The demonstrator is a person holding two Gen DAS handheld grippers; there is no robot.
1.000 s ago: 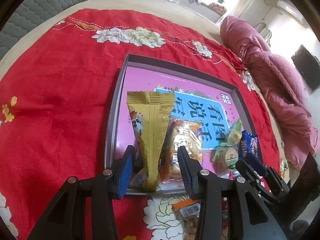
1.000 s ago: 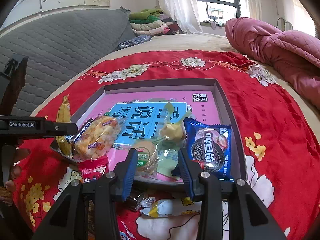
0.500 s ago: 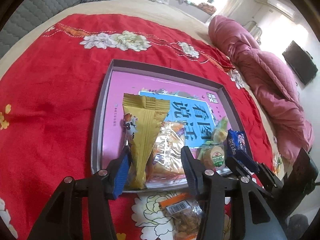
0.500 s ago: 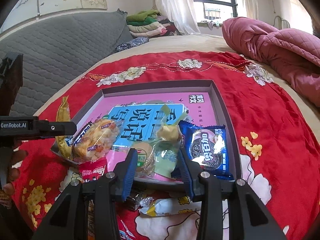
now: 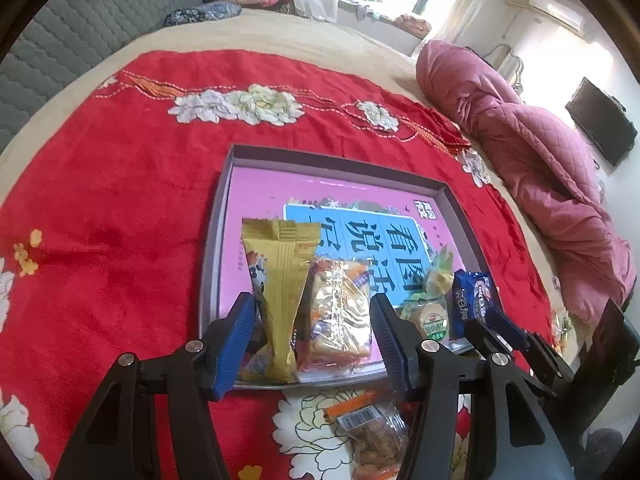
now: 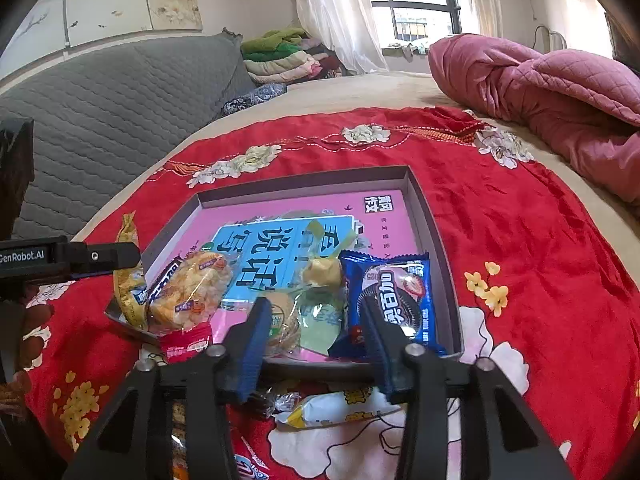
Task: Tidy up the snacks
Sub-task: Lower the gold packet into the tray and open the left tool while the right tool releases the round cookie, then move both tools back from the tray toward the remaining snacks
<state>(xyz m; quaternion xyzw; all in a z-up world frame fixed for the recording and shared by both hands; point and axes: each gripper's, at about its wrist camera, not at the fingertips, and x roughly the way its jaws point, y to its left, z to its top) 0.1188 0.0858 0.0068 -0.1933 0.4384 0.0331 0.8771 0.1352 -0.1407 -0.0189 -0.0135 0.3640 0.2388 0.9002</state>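
Both grippers sit at the near edge of the shallow tray (image 5: 216,236), which lies on a red flowered cloth (image 5: 112,184) spread over the bed, presumably so the snacks can be lined up in a row along its near wall. From left to right that row holds a gold packet (image 5: 280,288), a clear rice-cracker pack (image 5: 340,316), a round green-labelled biscuit (image 5: 430,316) and a blue cookie pack (image 6: 394,300).

Left gripper (image 5: 316,344) tilts steeply down over the gold packet and cracker pack; its jaws are opening, standing fairly wide, the pads clear of both packs, apparently releasing them.

Right gripper (image 6: 316,340) slants down over the biscuit; its jaws are opening too, still fairly narrow, with the biscuit wrapper between them.

Loose snacks wait on the cloth near the tray, among them a yellow-and-white wrapper (image 6: 332,412).
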